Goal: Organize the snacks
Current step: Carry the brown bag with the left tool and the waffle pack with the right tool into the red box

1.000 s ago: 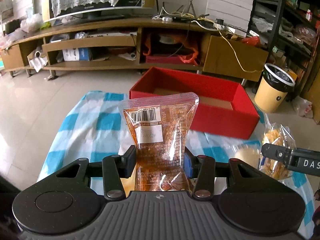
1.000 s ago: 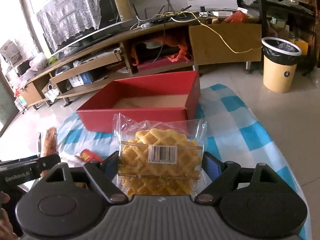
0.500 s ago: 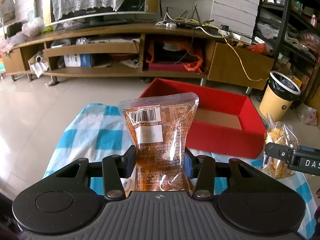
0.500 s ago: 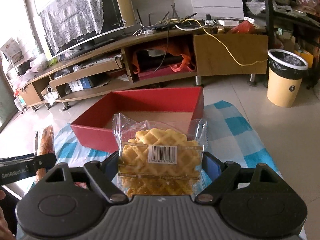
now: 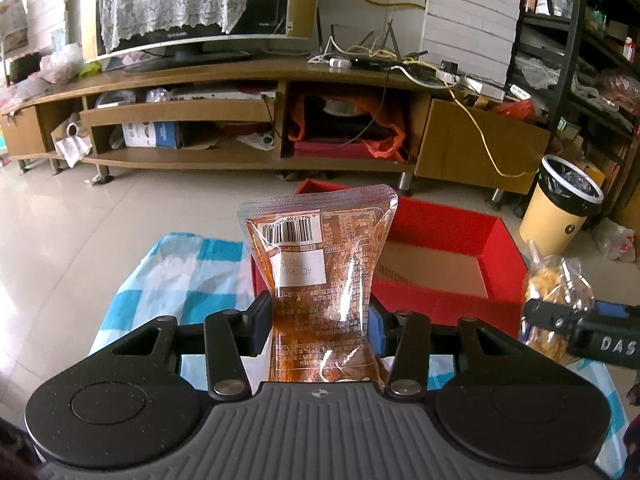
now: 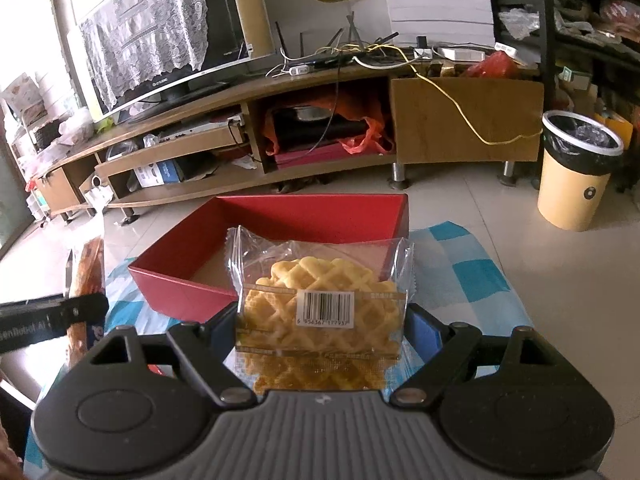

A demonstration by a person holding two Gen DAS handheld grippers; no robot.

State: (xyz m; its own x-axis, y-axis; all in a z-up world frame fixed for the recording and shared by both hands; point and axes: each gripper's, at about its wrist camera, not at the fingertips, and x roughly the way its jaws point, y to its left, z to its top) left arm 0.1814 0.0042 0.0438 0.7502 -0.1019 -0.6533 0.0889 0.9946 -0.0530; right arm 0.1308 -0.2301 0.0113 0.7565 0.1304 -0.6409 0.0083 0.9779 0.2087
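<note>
My left gripper [image 5: 320, 326] is shut on an orange-brown snack pouch [image 5: 320, 276] held upright, just short of the open red box [image 5: 436, 264]. My right gripper [image 6: 320, 332] is shut on a clear bag of yellow waffle biscuits [image 6: 320, 304], held in front of the red box [image 6: 180, 272]. The box stands on a blue-and-white checked cloth [image 5: 180, 268] and looks empty, with a cardboard floor. The waffle bag also shows at the right of the left wrist view [image 5: 556, 292]. The pouch also shows at the left of the right wrist view [image 6: 86, 276].
A long wooden TV stand [image 5: 240, 120] with a television runs behind the cloth. A yellow bin with a black liner [image 5: 564, 204] stands on the tiled floor at the right. Dark shelves [image 5: 592, 40] fill the far right. A small red packet [image 6: 158, 370] lies under the right gripper.
Both grippers have risen and moved toward the red box, each with its snack still held. The box now lies lower and closer in both views.
</note>
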